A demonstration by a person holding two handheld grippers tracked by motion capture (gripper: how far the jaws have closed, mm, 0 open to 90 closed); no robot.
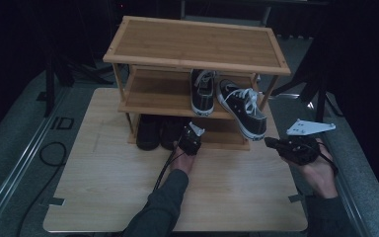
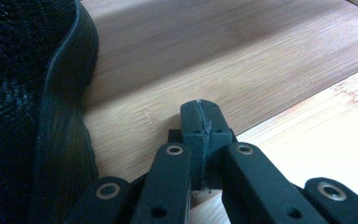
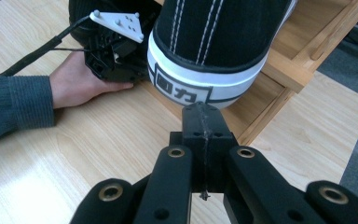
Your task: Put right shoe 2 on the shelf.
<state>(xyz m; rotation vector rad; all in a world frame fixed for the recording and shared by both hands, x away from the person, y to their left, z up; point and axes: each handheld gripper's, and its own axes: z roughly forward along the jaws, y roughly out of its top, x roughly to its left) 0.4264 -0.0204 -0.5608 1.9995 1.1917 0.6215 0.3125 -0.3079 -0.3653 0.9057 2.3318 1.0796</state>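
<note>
a wooden shoe rack (image 1: 197,44) with 3 shelves stands at the far side of a pale table (image 1: 108,187). the left forearm, in a dark sleeve, reaches forward from the bottom edge across the table, its hand low and flat by the rack's bottom shelf. the left gripper (image 1: 191,139) points into that shelf with its jaws pressed together and nothing between them; a black shoe (image 2: 32,116) lies just beside it (on the left in the left gripper view). the right hand (image 1: 321,173) rests near the table's right edge, wrist turned inward. the right gripper (image 1: 272,143) points left toward the rack, jaws also pressed together and empty. a black sneaker (image 1: 242,108) with white laces sits tilted on the middle shelf, its heel hanging over the front edge, near the right gripper's tips but apart from them. a second matching sneaker (image 1: 202,91) stands beside it.
</note>
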